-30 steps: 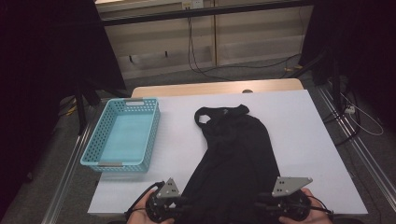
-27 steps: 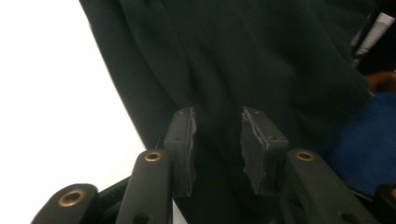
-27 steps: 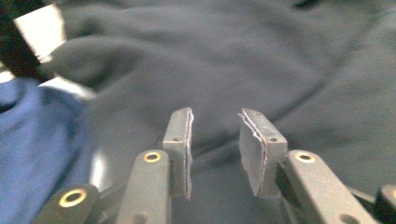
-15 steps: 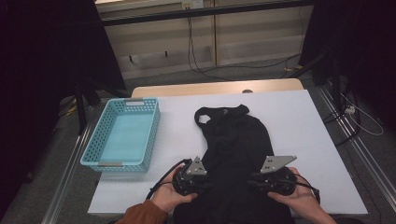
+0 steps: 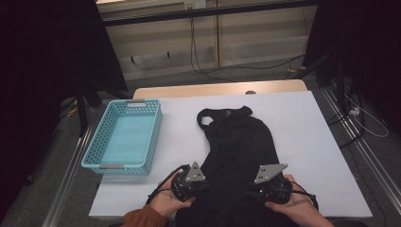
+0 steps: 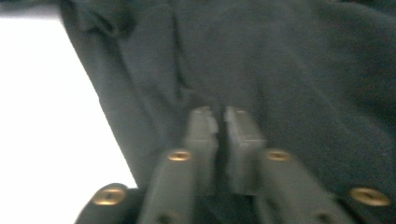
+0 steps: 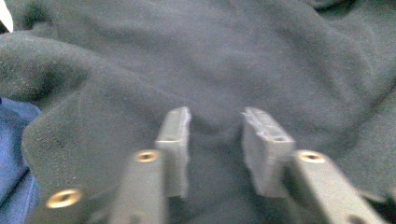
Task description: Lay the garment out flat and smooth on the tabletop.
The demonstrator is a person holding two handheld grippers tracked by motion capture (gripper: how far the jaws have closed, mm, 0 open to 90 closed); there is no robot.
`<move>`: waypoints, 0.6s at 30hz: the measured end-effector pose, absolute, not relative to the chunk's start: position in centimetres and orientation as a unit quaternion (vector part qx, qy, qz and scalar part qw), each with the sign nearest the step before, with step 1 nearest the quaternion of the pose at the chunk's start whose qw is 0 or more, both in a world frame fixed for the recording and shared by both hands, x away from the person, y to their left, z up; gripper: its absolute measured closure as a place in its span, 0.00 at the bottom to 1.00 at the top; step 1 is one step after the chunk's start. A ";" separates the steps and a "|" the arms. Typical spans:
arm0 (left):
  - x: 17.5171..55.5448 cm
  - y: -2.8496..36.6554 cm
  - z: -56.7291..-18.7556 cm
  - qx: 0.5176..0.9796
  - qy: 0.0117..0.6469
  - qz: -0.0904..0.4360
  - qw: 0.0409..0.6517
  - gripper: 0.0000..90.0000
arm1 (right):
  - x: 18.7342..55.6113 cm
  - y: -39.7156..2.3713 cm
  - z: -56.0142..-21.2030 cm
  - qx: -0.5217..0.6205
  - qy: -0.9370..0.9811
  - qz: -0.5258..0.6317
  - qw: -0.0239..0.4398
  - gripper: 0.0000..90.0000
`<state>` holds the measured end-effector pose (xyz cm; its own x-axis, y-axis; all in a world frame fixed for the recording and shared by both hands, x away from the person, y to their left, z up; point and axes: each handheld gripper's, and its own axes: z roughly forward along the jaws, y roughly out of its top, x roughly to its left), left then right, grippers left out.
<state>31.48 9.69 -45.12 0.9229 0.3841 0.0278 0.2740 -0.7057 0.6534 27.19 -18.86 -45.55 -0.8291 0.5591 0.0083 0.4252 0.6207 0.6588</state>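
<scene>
A black sleeveless garment (image 5: 236,142) lies flat on the white table (image 5: 302,123), its neck end far from me. My left gripper (image 5: 201,183) rests on the hem's left side. In the left gripper view its jaws (image 6: 219,123) have just been closing and stand almost together, pinching a thin fold of the dark cloth (image 6: 280,70). My right gripper (image 5: 255,189) rests on the hem's right side. Its jaws (image 7: 215,128) have just been closing too, but a gap remains between them, with a ridge of the cloth (image 7: 233,56) in it.
A light blue slotted basket (image 5: 113,165) stands on the table's left side, with nothing visible inside. Bare white table lies right of the garment and between it and the basket. Beyond the far edge are cables on the floor.
Both hands have come forward from the near table edge and inward onto the garment's lower part. The garment lies as before.
</scene>
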 end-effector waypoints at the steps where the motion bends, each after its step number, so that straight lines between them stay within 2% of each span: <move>1: 31.6 9.8 -45.1 0.919 0.183 0.078 0.340 0.96 | 27.3 -19.0 -45.6 0.279 0.893 0.339 0.097 0.94; 3: 31.6 9.9 -45.0 0.919 0.187 0.072 0.340 0.97 | 27.4 -19.3 -45.6 0.283 0.891 0.342 0.091 1.00; 6: 31.7 10.3 -44.9 0.921 0.187 0.066 0.336 0.97 | 27.0 -19.2 -45.4 0.280 0.895 0.333 0.100 1.00; 7: 31.5 10.3 -45.0 0.913 0.205 0.058 0.349 0.97 | 26.9 -19.2 -45.3 0.278 0.896 0.330 0.099 1.00; 18: 30.1 11.8 -44.8 0.918 0.202 0.042 0.339 0.98 | 24.9 -20.2 -45.2 0.259 0.903 0.333 0.078 1.00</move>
<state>30.11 11.84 -44.79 0.9149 0.3992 -0.0601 0.3425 -0.6886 0.6391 24.94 -20.21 -45.21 -0.8536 0.5199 0.0313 0.4158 0.6440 0.6422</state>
